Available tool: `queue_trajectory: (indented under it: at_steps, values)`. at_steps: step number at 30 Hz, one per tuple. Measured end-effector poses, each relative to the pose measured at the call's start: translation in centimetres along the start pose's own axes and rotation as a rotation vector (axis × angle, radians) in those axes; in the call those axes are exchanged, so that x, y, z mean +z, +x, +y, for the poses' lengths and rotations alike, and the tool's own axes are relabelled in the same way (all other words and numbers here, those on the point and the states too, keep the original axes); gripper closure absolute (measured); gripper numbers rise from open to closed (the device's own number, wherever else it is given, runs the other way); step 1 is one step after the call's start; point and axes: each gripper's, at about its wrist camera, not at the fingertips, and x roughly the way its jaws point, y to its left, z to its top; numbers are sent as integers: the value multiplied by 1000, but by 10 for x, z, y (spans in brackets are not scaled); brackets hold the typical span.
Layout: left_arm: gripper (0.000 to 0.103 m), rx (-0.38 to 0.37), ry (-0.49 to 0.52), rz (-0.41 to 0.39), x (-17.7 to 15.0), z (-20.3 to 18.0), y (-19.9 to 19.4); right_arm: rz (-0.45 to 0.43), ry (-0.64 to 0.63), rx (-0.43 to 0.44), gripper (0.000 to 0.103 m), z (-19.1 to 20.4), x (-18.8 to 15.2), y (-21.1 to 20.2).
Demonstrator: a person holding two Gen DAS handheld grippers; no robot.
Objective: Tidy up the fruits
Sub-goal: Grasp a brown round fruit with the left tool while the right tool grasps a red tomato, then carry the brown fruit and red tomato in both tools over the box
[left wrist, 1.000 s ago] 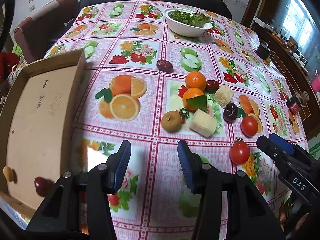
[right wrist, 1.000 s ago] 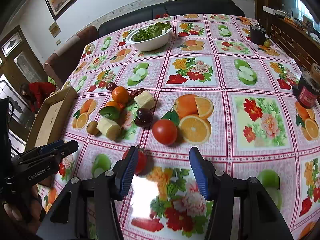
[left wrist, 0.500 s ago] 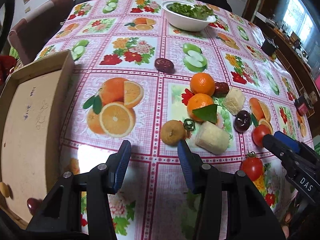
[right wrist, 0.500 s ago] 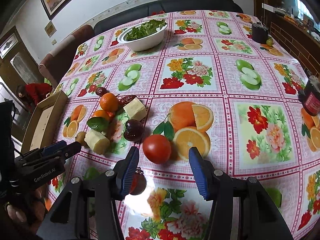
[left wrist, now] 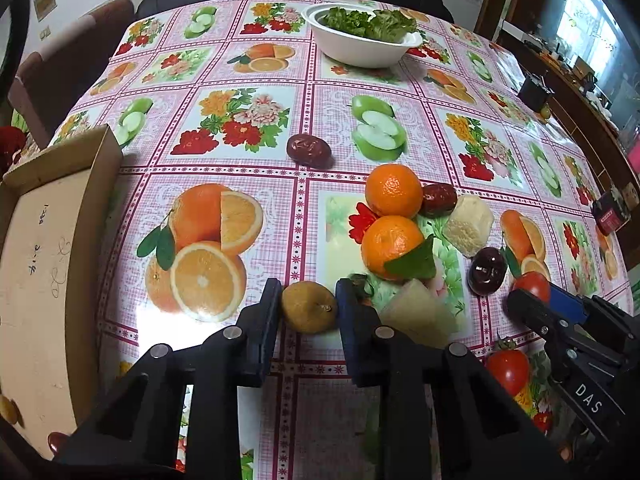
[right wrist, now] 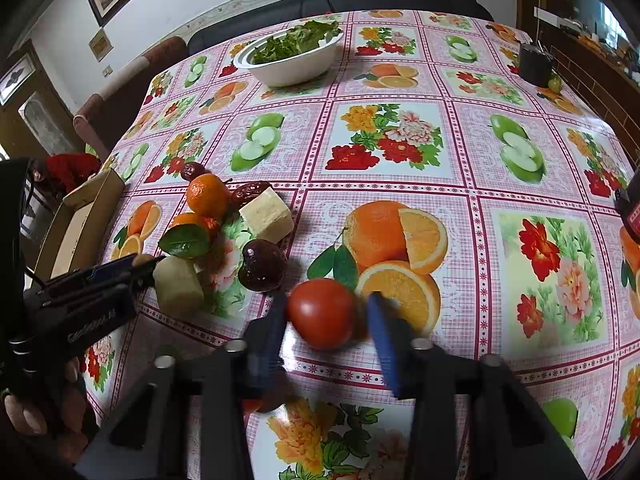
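Note:
My left gripper is open, its fingers on either side of a small brown pear-like fruit on the tablecloth. My right gripper is open around a red tomato, which rests on the table. Two oranges, one with a green leaf, two red dates, a dark plum, two pale cut chunks and a second tomato lie close by. A cardboard tray at the left holds two small fruits at its near end.
A white bowl of greens stands at the far side. A dark cup and a small jar stand near the right edge. Chairs and a sofa surround the table.
Both grippers moved forward and down. The left now straddles the brown fruit and the right straddles the tomato. Both stayed open.

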Motion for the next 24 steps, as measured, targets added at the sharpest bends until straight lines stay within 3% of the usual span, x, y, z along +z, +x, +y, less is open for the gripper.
queue_trajectory:
  at_steps: [8,24]
  values:
    - [78,10,-24,-23,-10,7,-24,-28,8,5,69,3,-1,-17]
    - [78,123,-88,-111,-40,42,-84,-84,-45,106,70,53,-7,-59]
